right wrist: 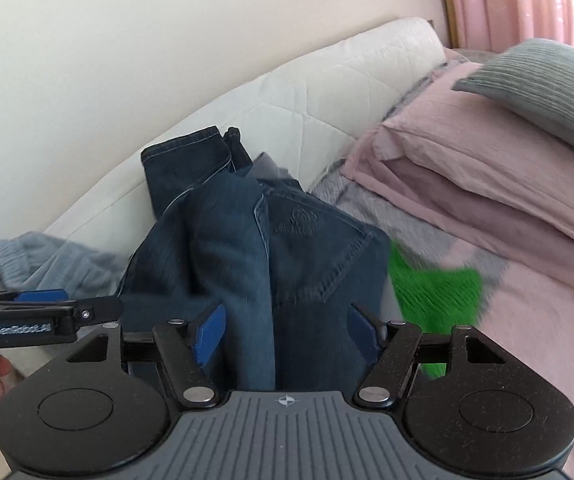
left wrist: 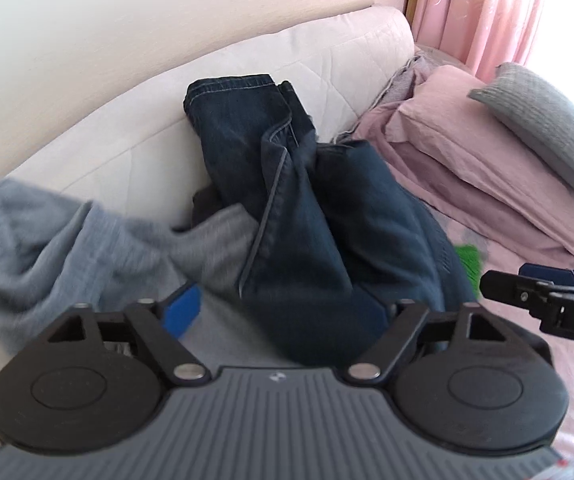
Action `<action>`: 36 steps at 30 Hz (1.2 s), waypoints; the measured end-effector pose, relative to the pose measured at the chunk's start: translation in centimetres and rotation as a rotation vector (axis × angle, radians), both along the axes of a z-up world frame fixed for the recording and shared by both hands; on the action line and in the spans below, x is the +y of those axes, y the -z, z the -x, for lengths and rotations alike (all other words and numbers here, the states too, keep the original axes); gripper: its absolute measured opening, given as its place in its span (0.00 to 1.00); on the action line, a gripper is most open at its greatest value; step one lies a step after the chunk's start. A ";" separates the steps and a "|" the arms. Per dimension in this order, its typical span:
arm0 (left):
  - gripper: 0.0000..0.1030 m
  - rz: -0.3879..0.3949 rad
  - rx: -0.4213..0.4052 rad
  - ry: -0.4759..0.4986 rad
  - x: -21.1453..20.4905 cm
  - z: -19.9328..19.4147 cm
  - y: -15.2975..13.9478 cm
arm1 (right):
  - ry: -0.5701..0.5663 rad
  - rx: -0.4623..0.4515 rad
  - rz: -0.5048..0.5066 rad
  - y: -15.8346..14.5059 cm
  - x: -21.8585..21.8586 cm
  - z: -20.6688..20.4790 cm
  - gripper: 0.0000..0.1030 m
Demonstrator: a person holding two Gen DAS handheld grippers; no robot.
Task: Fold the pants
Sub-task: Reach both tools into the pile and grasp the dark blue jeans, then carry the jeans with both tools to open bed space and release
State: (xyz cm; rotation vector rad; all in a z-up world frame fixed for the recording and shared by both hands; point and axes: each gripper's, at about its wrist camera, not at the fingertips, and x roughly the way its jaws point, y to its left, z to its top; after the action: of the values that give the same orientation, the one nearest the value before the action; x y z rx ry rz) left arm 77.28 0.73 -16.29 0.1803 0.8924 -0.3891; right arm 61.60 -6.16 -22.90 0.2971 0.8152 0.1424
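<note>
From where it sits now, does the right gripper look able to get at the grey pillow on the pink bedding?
Probably not right away. The right gripper has the jeans bunched between its open fingers, and the grey pillow lies well off to the right, atop the pink bedding. Nothing blocks the path otherwise.

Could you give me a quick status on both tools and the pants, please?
Left tool and right tool open, jeans bunched between each one's pads. Jeans unfolded, heaped on bed. Grey garment lies alongside left.

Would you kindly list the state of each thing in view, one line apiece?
jeans: bunched, partly lifted, not folded flat.
left hand-held gripper: open around denim.
right hand-held gripper: open around denim.
grey garment: crumpled beside the jeans.
pink pillow: lying flat.
</note>
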 end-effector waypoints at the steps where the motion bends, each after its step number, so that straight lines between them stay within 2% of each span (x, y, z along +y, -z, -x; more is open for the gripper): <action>1: 0.74 -0.005 0.003 0.003 -0.3 -1.1 0.5 | -0.003 0.003 -0.003 0.5 0.2 -1.1 0.63; 6: 0.68 0.000 0.036 0.028 -1.3 -5.5 2.6 | -0.022 0.017 -0.046 3.0 0.7 -5.8 0.63; 10: 0.65 0.028 0.071 0.071 -2.0 -6.8 3.9 | -0.060 0.051 -0.094 5.1 1.3 -7.8 0.63; 11: 0.61 0.026 0.077 0.079 -2.2 -7.0 4.2 | -0.079 0.049 -0.110 5.6 1.6 -7.9 0.63; 13: 0.47 0.036 0.094 0.095 -2.6 -7.0 4.8 | -0.105 0.047 -0.123 6.4 2.0 -8.0 0.60; 14: 0.34 0.047 0.106 0.106 -2.6 -7.0 5.0 | -0.121 0.030 -0.129 6.5 2.2 -7.8 0.37; 15: 0.22 0.063 0.114 0.120 -2.7 -6.9 5.1 | -0.139 0.023 -0.125 6.5 2.4 -7.5 0.08; 17: 0.12 0.082 0.103 0.142 -2.8 -6.3 4.7 | -0.118 0.000 -0.112 6.4 2.3 -6.6 0.05; 21: 0.09 0.086 0.035 0.172 -3.4 -4.5 2.3 | -0.015 -0.068 -0.215 4.7 -0.1 -3.9 0.04; 25: 0.08 0.121 -0.043 0.202 -4.4 -1.9 -1.6 | 0.094 -0.160 -0.260 1.4 -3.4 0.0 0.03; 29: 0.07 0.129 -0.126 0.264 -7.4 2.1 -5.8 | 0.200 -0.262 -0.318 -2.6 -7.7 5.5 0.03; 32: 0.07 0.171 -0.166 0.351 -10.3 6.7 -8.9 | 0.276 -0.318 -0.309 -5.5 -11.0 10.3 0.03; 36: 0.07 0.217 -0.239 0.510 -15.7 15.5 -12.8 | 0.394 -0.374 -0.288 -8.6 -16.0 18.6 0.03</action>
State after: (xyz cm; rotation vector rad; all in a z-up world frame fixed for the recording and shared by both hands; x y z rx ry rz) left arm 61.82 -14.96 -3.50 0.2481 0.5549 -0.9156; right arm 43.04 -22.12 -14.26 0.6745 0.3524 -0.0561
